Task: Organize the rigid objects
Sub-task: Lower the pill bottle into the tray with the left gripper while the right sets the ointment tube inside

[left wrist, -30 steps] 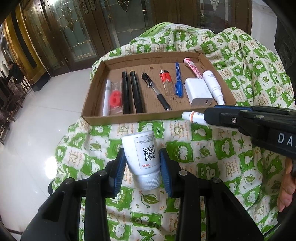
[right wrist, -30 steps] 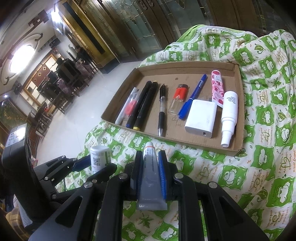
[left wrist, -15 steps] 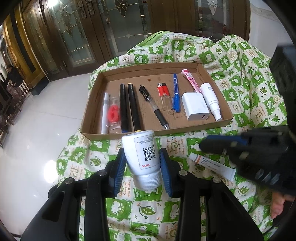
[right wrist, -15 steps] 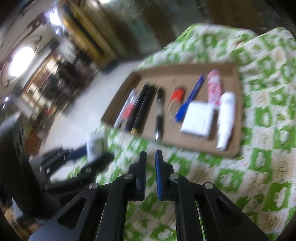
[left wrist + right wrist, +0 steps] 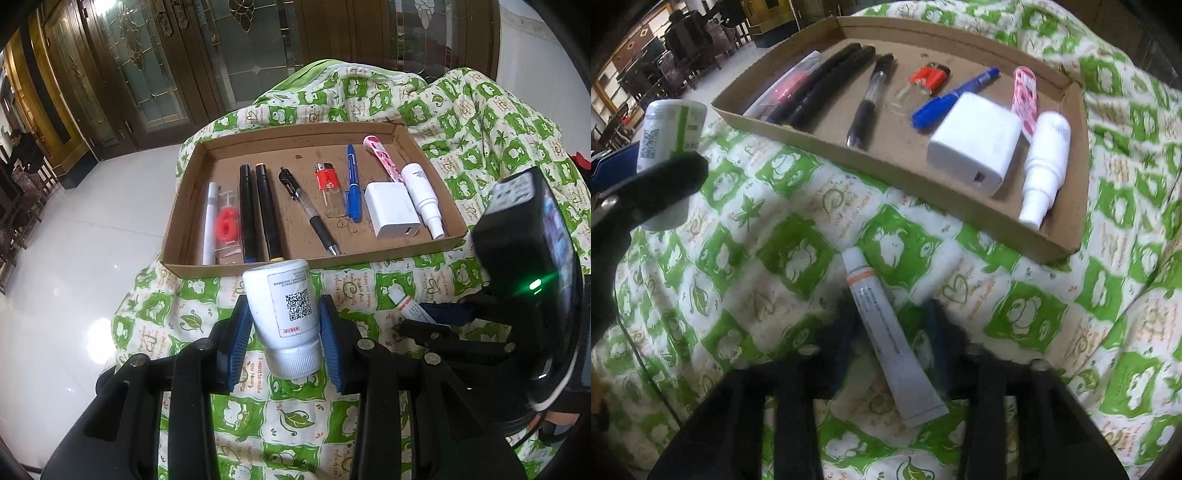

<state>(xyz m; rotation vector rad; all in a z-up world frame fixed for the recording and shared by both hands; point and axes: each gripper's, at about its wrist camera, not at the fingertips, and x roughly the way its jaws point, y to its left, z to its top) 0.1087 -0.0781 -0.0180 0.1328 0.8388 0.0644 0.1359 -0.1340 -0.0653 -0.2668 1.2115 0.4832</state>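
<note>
Polished white floor (image 5: 74, 240) and dark glazed doors (image 5: 155, 74) are seen behind the work area. A green-and-white quilt (image 5: 480, 122) is draped over whatever carries the things; the support is hidden, and the soft, creased fabric is judged likely to give under any downward press.

On the quilt a shallow cardboard tray (image 5: 369, 254) is laid, already filled in a row with pens, a lighter, a white charger block (image 5: 391, 210) and a small spray bottle (image 5: 421, 192). Free floor is left only near its middle and back.

The left hand-held gripper (image 5: 283, 306) is clamped on a white plastic bottle (image 5: 280, 288), which is held cap-down above the quilt, just before the tray's near wall. The bottle is judged light, stiff and smooth, so a grip across its straight labelled body, as now, is thought safest.

The right hand-held gripper (image 5: 890, 317) is pointed steeply down, its jaws having just been opening; they are shown blurred, apart, with a gap on either side of a small ointment tube (image 5: 905, 373) that lies flat on the quilt between them, cap toward the tray and well short of it. The tube is judged light and soft-walled, easily dented; a hold near the firmer capped shoulder is advised rather than at the flat crimped tail.
</note>
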